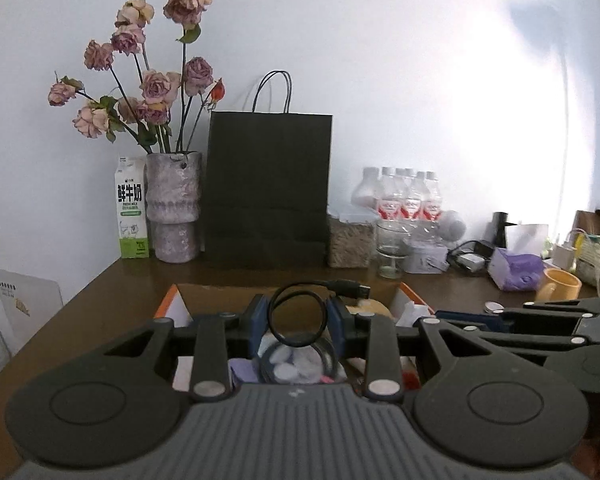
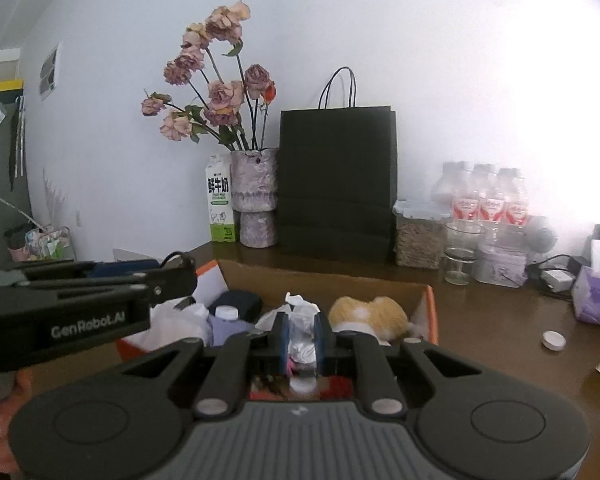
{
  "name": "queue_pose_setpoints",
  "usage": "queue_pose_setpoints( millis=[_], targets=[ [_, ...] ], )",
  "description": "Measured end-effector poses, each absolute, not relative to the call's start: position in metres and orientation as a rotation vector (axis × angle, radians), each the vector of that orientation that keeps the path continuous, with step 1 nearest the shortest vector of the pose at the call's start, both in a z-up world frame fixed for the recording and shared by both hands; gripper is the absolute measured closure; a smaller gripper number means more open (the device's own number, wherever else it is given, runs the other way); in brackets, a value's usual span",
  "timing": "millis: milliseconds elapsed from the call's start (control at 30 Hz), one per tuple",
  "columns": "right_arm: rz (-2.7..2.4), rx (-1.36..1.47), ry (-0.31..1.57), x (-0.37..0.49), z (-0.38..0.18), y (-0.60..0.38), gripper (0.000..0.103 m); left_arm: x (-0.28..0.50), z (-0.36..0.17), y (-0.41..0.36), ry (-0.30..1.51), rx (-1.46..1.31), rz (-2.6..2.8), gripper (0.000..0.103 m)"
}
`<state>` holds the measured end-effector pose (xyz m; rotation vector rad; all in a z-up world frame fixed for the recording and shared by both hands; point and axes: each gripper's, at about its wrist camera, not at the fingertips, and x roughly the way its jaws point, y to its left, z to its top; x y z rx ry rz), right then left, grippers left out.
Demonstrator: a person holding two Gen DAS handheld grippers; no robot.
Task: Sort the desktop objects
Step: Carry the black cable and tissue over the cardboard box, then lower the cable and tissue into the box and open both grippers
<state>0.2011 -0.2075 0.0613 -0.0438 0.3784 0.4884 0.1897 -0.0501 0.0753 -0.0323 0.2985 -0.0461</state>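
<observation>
My left gripper (image 1: 298, 316) is shut on a coiled black USB cable (image 1: 300, 308), held over an open cardboard box (image 1: 220, 292) with orange flaps. The plug end sticks out to the right. My right gripper (image 2: 301, 338) hovers over the same box (image 2: 340, 280), its blue pads (image 2: 285, 340) closed on crumpled white paper (image 2: 302, 320). The box holds a yellow plush toy (image 2: 368, 312), a lavender bottle with a white cap (image 2: 226, 322), a dark pouch and white plastic. The left gripper shows at the left of the right wrist view (image 2: 100, 280).
At the back wall stand a milk carton (image 1: 132, 216), a vase of dried roses (image 1: 174, 208), a black paper bag (image 1: 268, 188), water bottles (image 1: 408, 196) and a glass (image 1: 390, 248). A purple tissue pack (image 1: 516, 268), yellow mug (image 1: 560, 286) and white cap (image 2: 553, 339) lie right.
</observation>
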Motion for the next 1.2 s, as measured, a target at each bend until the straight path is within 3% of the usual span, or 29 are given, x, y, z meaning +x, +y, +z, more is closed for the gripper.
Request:
queue_pose_setpoints(
  millis=[333, 700, 933, 1000, 1033, 1067, 1100, 1133, 1167, 1200],
  targets=[
    [0.467, -0.015, 0.451, 0.282, 0.041, -0.164, 0.091, 0.263, 0.043, -0.021, 0.365, -0.087, -0.029, 0.070],
    [0.450, -0.063, 0.522, 0.292, 0.008, -0.157, 0.090, 0.277, 0.005, -0.032, 0.465, 0.023, -0.018, 0.068],
    [0.427, -0.080, 0.517, 0.285, 0.006, -0.159, 0.083, 0.268, 0.008, -0.035, 0.412, 0.080, 0.092, 0.019],
    [0.408, -0.076, 0.507, 0.282, 0.009, -0.163, 0.072, 0.265, 0.012, -0.032, 0.394, 0.070, 0.128, 0.011],
    [0.394, -0.075, 0.499, 0.281, 0.011, -0.164, 0.059, 0.264, 0.013, -0.028, 0.384, 0.055, 0.149, 0.002],
    [0.379, -0.072, 0.490, 0.280, 0.013, -0.167, 0.042, 0.264, 0.015, -0.025, 0.374, 0.039, 0.165, 0.000],
    [0.362, -0.069, 0.481, 0.279, 0.015, -0.169, 0.031, 0.262, 0.018, -0.022, 0.363, 0.026, 0.169, 0.000],
    [0.356, -0.062, 0.472, 0.278, 0.017, -0.172, 0.010, 0.261, 0.020, -0.019, 0.360, 0.014, 0.156, 0.000],
    [0.362, -0.052, 0.463, 0.277, 0.019, -0.175, 0.000, 0.260, 0.022, -0.017, 0.356, 0.003, 0.146, 0.000],
    [0.372, -0.041, 0.450, 0.275, 0.021, -0.177, 0.000, 0.258, 0.023, -0.016, 0.352, -0.002, 0.142, 0.000]
  ],
)
